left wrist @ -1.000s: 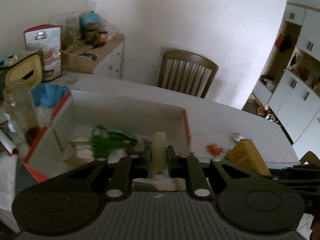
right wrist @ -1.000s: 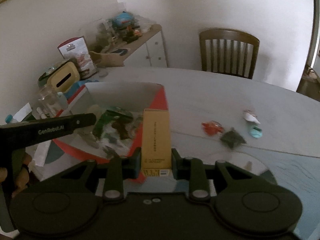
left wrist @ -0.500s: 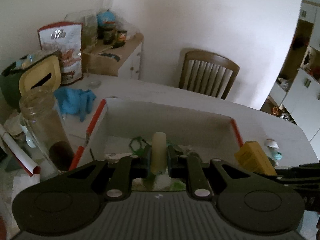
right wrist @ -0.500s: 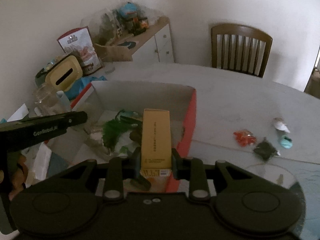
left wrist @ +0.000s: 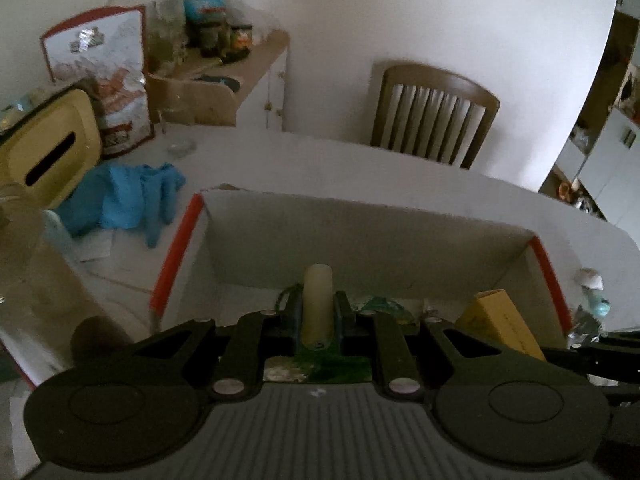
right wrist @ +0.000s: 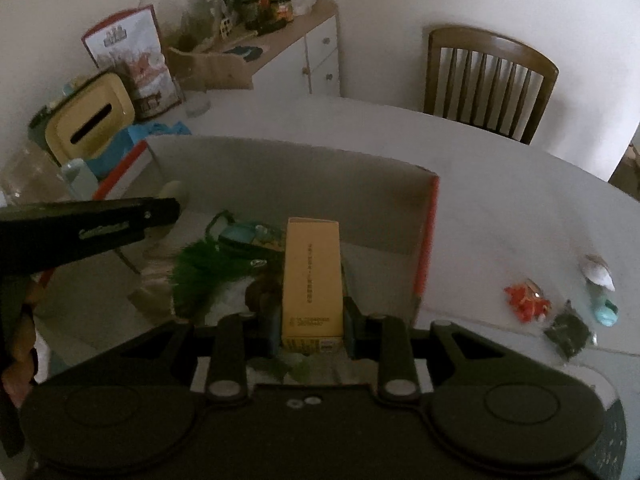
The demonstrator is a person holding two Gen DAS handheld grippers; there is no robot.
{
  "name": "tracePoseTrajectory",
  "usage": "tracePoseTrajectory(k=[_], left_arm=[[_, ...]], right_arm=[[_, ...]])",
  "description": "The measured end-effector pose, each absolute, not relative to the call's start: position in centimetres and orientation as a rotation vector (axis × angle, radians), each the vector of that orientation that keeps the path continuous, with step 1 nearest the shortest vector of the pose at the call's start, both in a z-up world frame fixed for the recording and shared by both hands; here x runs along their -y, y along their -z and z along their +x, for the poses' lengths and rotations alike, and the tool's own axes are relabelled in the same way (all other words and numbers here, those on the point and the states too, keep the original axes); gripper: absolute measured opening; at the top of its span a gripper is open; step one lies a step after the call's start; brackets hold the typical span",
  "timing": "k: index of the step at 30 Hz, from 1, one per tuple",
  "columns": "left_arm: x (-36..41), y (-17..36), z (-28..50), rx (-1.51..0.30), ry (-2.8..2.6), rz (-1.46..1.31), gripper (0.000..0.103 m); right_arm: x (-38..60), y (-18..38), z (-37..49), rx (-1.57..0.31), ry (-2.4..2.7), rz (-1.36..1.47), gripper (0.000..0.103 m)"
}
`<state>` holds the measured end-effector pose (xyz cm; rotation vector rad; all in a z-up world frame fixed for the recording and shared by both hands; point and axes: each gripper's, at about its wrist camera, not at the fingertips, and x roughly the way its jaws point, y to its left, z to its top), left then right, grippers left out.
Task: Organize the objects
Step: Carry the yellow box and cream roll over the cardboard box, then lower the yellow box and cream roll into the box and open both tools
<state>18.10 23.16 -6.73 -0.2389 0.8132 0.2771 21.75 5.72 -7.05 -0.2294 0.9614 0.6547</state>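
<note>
Both grippers have come forward and down since the earlier frames; white box [right wrist: 296, 168] with red edges now fills the middle of each view, its far wall closer

Left gripper [left wrist: 317, 316]: closed tight on pale cream tube [left wrist: 317, 300], long axis running straight out along the fingers, tip toward box's far wall. Right gripper [right wrist: 312, 322]: clamped on yellow carton [right wrist: 312, 272], long axis likewise along the fingers

Key relation: both held items hang over the box interior, above the clutter there, green fluffy thing [right wrist: 200, 276] to the carton's left. Judged: release is a drop into the box; neither arm clearly nearer, left sits toward the box's left side, right toward its red right edge

Right view alone shows loose bits left out on table [right wrist: 480, 184]: red packet [right wrist: 526, 296], dark packet [right wrist: 568, 330]. Left view shows carton [left wrist: 500, 320] side-on inside the right wall, plus blue cloth [left wrist: 128, 196] outside the box
</note>
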Motion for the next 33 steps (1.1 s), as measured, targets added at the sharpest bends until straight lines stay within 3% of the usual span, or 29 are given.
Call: tracePoseTrajectory(k=[19, 33], left_arm=[[-24.3, 10.1, 21.8, -1.051, -0.233, -0.248, 0.016], [-23.5, 9.0, 19.9, -1.023, -0.238, -0.244, 0.02]], right_arm=[[-9.3, 9.8, 21.5, -0.968, -0.648, -0.41, 0.028], [-7.0, 7.8, 20.8, -0.938, -0.692, -0.353, 0.04]])
